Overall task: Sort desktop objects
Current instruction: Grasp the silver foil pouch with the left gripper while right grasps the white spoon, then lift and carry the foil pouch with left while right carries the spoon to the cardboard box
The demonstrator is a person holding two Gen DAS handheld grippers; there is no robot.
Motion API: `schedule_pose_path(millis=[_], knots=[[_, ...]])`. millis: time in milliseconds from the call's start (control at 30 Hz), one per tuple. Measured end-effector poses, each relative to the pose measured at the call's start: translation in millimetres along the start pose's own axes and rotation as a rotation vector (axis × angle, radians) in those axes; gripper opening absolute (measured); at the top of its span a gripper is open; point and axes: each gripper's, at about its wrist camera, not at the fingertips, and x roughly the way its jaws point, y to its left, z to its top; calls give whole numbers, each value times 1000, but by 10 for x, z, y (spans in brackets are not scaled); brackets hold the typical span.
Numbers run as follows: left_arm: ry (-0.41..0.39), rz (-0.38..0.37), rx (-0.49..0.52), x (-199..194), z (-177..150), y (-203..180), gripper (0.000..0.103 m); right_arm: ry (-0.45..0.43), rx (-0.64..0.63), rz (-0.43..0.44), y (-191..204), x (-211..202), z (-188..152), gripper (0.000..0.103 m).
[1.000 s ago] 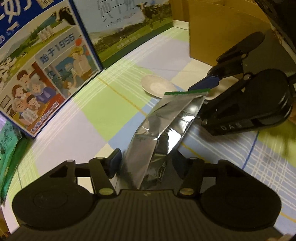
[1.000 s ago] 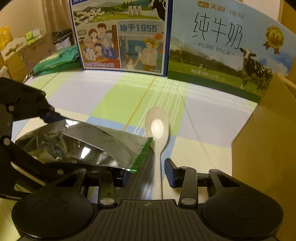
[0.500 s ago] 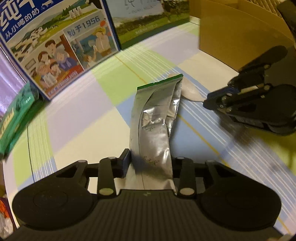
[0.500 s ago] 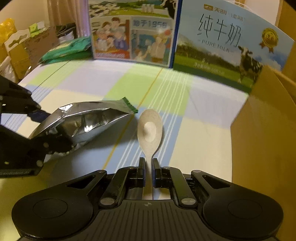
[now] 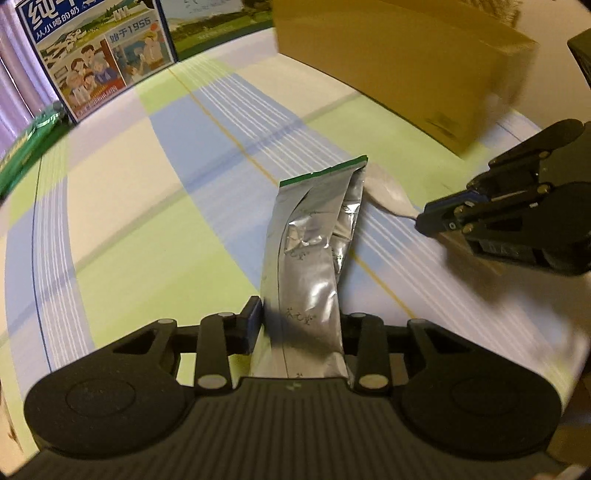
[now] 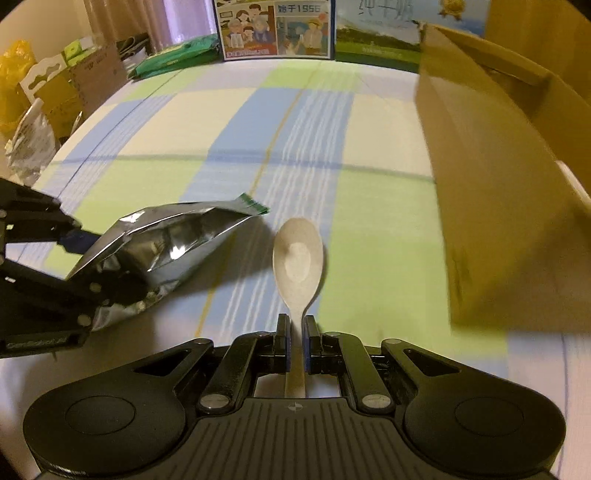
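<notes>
A crinkled silver foil pouch with a green top edge sticks out forward from my left gripper, which is shut on its lower end. In the right wrist view the same pouch hangs at the left above the checked cloth, held by the left gripper. A pale white spoon points away from my right gripper, which is shut on its handle. In the left wrist view the spoon's bowl shows just behind the pouch, with the right gripper at the right.
A brown cardboard box stands at the right, also in the left wrist view. Milk cartons line the far edge of the checked tablecloth. Green packets lie at the far left, with clutter beyond the table's left edge.
My right gripper has shut on the spoon's handle and lifted it. Both grippers have pulled back from the milk cartons, and the pouch has risen off the cloth with my left gripper.
</notes>
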Motion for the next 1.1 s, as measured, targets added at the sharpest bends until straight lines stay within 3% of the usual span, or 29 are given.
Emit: schedule_pose_path(millis=[167,267,400,533,767,1100], knots=[[3,-36,-32,-185,-240,-220,36,-6,-15,-4,37,-165,-275,3],[-12,-63,-39,-244,-252,-217,58,-31,-33,-14,28,-197,-354,6],[-26,-103,-69,-241,-180,-182,62,-59,-25,-15,-8,-188,-379,43],[9,-151,-76,-93,-104,-174,62,-84,-42,-1,-18,-175,-389,47],[93,-147,-57,139,0,-105,62,-115,-88,22,-27,-105,-324,47],[80,-108,-50,138,-7,-85,39,-151,-138,27,25,59,-211,47]])
